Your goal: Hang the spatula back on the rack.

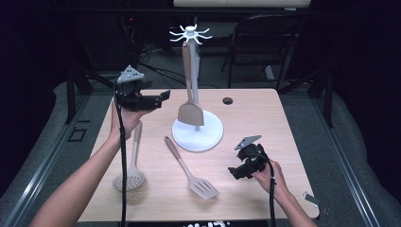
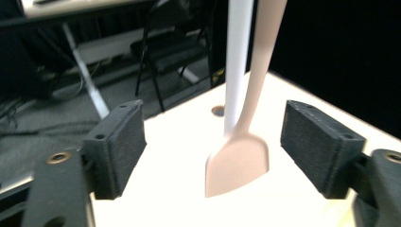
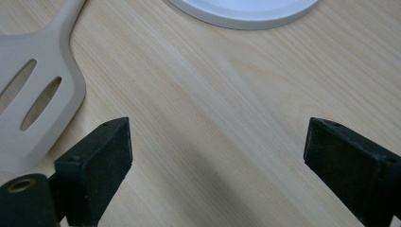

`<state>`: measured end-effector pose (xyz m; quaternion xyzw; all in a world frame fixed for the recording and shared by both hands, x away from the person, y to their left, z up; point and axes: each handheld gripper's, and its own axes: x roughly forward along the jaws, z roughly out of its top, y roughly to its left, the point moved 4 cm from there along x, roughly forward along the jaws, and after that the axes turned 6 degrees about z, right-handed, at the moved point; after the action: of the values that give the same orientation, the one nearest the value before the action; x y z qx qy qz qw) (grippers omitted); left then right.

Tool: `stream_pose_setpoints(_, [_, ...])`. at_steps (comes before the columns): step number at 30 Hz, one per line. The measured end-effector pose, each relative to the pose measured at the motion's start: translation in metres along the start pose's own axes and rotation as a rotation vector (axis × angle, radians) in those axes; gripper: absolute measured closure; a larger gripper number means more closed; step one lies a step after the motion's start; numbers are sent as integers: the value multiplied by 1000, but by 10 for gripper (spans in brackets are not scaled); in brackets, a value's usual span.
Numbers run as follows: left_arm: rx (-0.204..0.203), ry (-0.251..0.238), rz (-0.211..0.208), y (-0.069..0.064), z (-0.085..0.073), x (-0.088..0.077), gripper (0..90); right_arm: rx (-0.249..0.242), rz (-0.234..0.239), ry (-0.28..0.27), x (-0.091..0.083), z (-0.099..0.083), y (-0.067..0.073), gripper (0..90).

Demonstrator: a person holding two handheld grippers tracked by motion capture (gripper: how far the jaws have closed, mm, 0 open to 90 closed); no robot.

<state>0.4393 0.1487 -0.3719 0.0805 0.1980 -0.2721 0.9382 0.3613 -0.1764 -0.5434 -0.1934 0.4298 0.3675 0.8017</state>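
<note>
One spatula (image 1: 191,112) hangs on the white rack (image 1: 197,134) at mid-desk, apparently by a thin hook, so the left gripper (image 1: 165,95), fingers spread and empty beside it, could knock it off; the right gripper (image 1: 232,173) rests open-fingered, holding nothing.

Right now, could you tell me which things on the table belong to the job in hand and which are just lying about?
In the job:
- spatula hanging on the rack
- white utensil rack
- left hand-held gripper, open

Lying about:
- slotted turner
- skimmer spoon
- right hand-held gripper, open, over bare table
</note>
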Motion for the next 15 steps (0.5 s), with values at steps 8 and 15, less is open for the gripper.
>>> stream_pose_setpoints(8, [-42, 68, 8, 2, -49, 4, 154, 0, -7, -1, 1, 2, 4, 119])
stream_pose_setpoints(15, [-102, 121, 3, 0, -81, 9, 111, -9, -16, 10, 4, 3, 8, 147])
